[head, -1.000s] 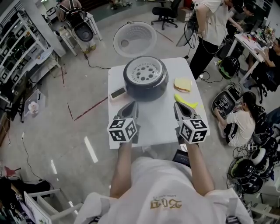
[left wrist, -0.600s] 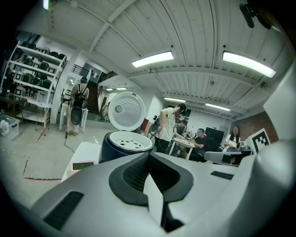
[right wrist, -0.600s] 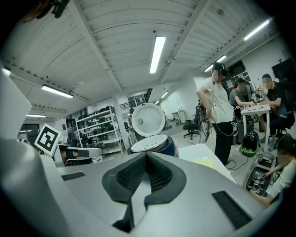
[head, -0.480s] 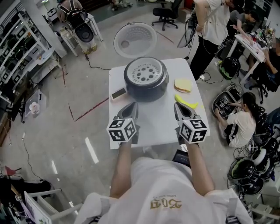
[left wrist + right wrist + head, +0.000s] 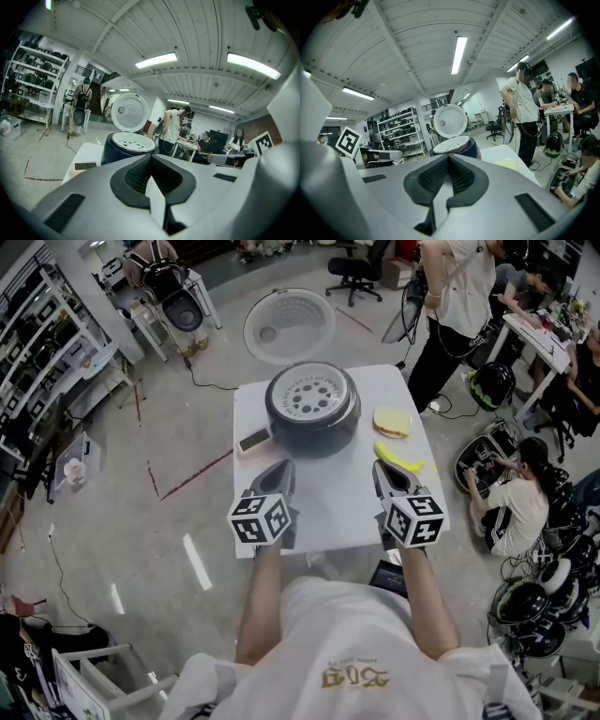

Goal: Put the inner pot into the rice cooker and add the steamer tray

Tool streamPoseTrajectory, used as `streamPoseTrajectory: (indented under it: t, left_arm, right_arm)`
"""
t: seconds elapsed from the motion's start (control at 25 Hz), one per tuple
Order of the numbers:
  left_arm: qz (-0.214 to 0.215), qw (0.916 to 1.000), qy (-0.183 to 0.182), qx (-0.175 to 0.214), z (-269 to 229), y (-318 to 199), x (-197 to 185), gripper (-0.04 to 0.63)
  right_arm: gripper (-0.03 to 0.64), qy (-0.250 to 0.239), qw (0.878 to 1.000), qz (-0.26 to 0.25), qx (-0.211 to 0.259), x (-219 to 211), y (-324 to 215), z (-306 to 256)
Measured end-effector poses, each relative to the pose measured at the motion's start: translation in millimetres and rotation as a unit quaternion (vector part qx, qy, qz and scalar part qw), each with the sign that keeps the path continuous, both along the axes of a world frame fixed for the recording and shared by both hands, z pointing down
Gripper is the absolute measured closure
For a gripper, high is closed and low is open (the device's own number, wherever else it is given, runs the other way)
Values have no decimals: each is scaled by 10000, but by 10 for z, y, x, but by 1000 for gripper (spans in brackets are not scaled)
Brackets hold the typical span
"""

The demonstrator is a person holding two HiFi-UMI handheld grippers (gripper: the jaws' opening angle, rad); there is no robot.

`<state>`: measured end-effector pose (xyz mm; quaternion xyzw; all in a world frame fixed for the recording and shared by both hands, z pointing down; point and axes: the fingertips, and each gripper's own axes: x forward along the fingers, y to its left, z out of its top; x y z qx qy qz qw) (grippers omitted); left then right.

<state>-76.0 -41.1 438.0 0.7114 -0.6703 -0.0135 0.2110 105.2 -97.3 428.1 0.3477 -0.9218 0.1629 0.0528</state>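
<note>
- Steamer tray point(image 5: 312, 395), white and dotted with round holes, sits level in the mouth of the rice cooker point(image 5: 279, 425). Its rim lies flush with the dark body's top edge.
- The inner pot cannot be seen. If it is in place it lies under the tray, which would explain why the tray sits so evenly.
- The cooker's lid point(image 5: 291, 324) stands swung open behind the body, leaving the top free for loading. Judged from this, both parts of the task look done, with only the lid not closed.
- The cooker stands toward the far edge of the white table point(image 5: 333, 495), with bare table between it and the person.
- The left gripper point(image 5: 284, 467) has its jaws pressed together on nothing. It hangs over the near half of the table, well apart from the cooker.
- The right gripper point(image 5: 379, 468) is likewise closed and empty. It is level with the left one, in what looks like a resting pose.
- A small flat device with a screen point(image 5: 253, 440) lies just beside the cooker's left side. A slice of bread point(image 5: 392, 421) and a yellow item point(image 5: 400, 461) lie to its right.
- No brand shows on the cooker and the device's screen is too small to read. The marker cube point(image 5: 263, 518) on each gripper bears only black-and-white squares, and the print on the person's shirt point(image 5: 356, 676) is not legible.
</note>
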Motion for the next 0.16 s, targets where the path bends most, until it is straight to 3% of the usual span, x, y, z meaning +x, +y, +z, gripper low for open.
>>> streamPoseTrajectory:
  t: [0.16]
  left_arm:
    - [5, 10000, -4, 2, 17, 10, 23, 578]
  right_arm:
    - [606, -52, 10000, 43, -17, 44, -3, 16]
